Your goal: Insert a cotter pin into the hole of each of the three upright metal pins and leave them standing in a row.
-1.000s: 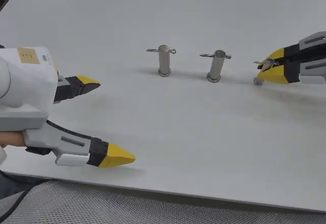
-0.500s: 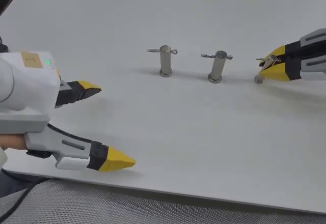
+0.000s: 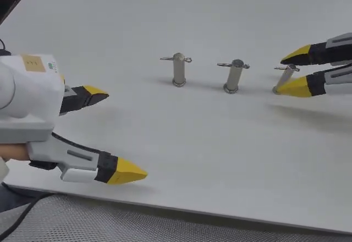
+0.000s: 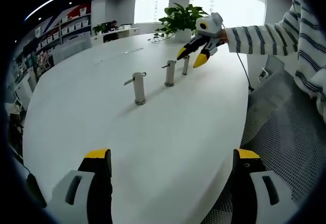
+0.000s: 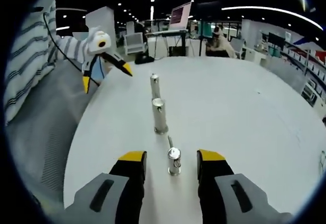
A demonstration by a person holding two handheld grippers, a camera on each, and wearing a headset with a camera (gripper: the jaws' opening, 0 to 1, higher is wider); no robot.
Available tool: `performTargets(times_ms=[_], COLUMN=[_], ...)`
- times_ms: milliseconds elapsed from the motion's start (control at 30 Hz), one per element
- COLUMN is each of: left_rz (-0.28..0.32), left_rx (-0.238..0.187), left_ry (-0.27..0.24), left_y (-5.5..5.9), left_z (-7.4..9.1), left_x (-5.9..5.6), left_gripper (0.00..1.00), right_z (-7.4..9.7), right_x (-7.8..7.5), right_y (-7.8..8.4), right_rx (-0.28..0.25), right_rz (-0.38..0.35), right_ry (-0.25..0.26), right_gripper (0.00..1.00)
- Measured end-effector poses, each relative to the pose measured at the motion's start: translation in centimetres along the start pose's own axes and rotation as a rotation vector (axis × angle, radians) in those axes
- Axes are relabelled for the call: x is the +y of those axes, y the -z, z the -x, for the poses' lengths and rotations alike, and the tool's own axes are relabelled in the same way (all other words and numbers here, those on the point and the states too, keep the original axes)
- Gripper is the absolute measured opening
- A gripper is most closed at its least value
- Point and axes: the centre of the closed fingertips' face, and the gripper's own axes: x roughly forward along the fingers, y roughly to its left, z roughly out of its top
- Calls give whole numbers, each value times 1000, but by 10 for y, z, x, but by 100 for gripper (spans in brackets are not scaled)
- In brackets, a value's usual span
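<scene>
Three upright metal pins stand in a row on the white table [image 3: 209,137], each with a cotter pin through its top: the left pin [image 3: 178,69], the middle pin [image 3: 234,76] and the right pin [image 3: 285,77]. The right pin [image 5: 174,161] leans slightly and stands between the open fingers of my right gripper [image 3: 286,71], which do not touch it. My left gripper [image 3: 118,133] is open and empty near the table's front left, far from the pins. In the left gripper view the row [image 4: 138,87] recedes toward the right gripper [image 4: 196,55].
A grey mesh surface [image 3: 82,220] lies below the table's front edge. A person's striped sleeve [image 4: 275,30] reaches in behind the right gripper. A potted plant [image 4: 181,18] stands at the table's far end.
My right gripper has opened and let go of the third pin's cotter pin, which stays in the pin. The left gripper has hardly moved.
</scene>
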Motion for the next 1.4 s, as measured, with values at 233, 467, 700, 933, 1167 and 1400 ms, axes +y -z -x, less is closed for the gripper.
performTargets(times_ms=[233,467,700,933,1167,1400], left_rz=[13,46,63,81,95,118], left_rx=[-55,-111,-119,-103,-102,-101], left_ry=[-11,-19,-24,-14,-12,-13], left_y=[-11,-22,-22,-16,-18,-16], left_z=[5,9,13,12,12,14], left_x=[0,1,-4,-10,-9,-6], left_gripper=[99,99,99,99,99,99], right_z=[16,28,38,42,39,40], right_x=[11,36,63,86,95,99], right_y=[-3,-4,0,5,23,27], right_rx=[-54,-72,-54,-53,-24,-28], right_rz=[-49,-141,-198,-262,-358,-397], right_ry=[57,134,219,269,276,300], right_gripper=[63,83,90,91,93,98])
